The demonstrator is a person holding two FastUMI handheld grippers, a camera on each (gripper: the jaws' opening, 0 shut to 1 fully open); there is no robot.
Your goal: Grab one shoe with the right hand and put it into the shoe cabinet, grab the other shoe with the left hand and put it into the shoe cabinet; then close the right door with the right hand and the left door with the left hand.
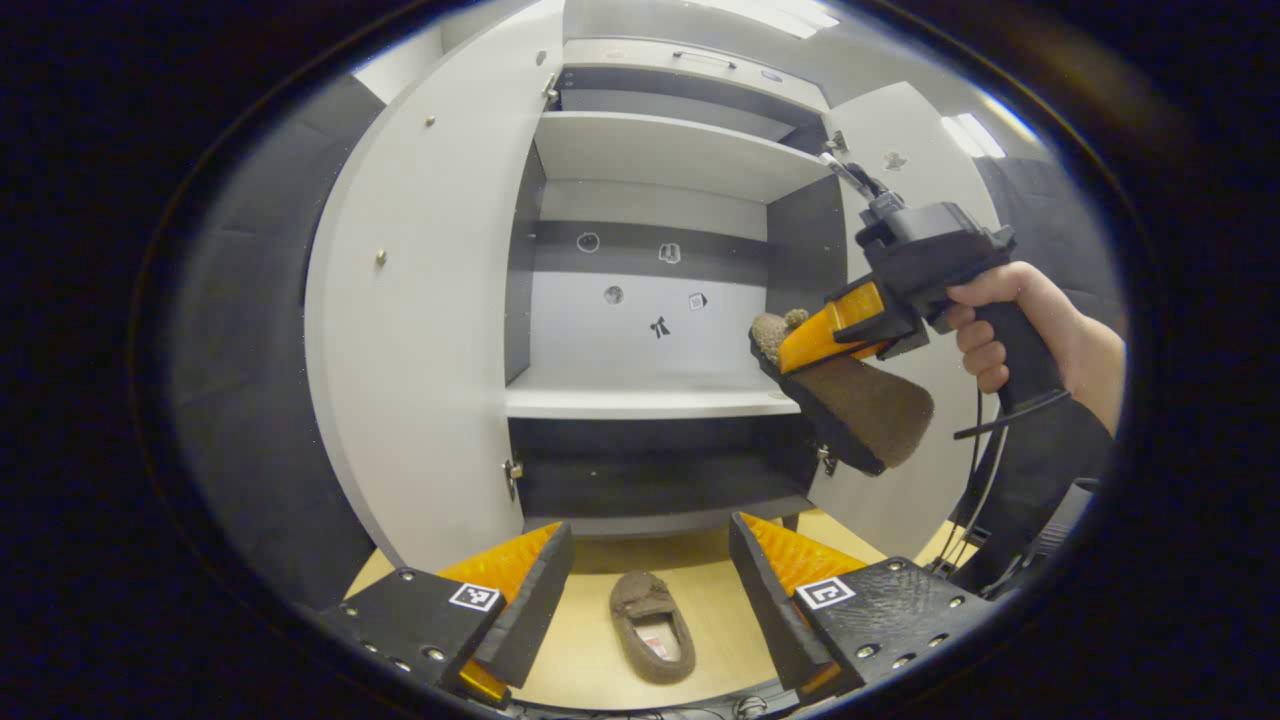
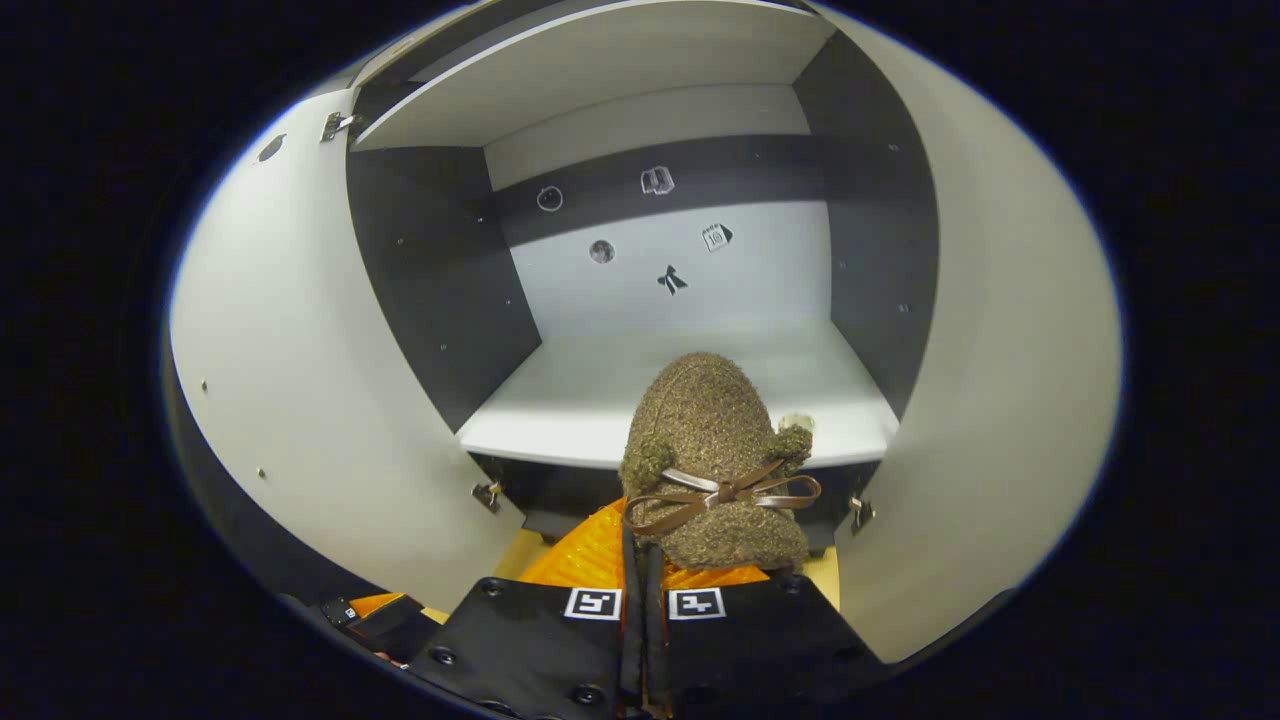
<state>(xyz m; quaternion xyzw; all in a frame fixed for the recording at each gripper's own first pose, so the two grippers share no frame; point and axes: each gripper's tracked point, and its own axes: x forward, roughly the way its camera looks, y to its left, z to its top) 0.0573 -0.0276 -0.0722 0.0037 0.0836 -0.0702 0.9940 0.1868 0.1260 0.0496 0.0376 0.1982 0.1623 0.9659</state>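
Note:
A brown fuzzy slipper point(image 1: 652, 625) lies on the wooden floor in front of the cabinet, toe toward it. My left gripper point(image 1: 650, 600) hangs open just above and behind that slipper, touching nothing. In the left gripper view, the right gripper point(image 1: 815, 345), held by a hand point(image 1: 1010, 320), is shut on the second slipper point(image 1: 860, 405) in the air beside the cabinet's right door. In the right gripper view, my right gripper point(image 2: 645, 600) pinches this bow-trimmed slipper point(image 2: 715, 455), toe pointing at the middle shelf point(image 2: 590, 395) of the open shoe cabinet.
Both white cabinet doors stand open: the left door point(image 1: 420, 330) and the right door point(image 1: 905, 150). A higher shelf point(image 1: 660, 150) and a dark lower compartment point(image 1: 650, 470) show. Small stickers dot the cabinet's back wall point(image 2: 660, 250). A cable point(image 1: 985, 470) hangs from the right gripper's handle.

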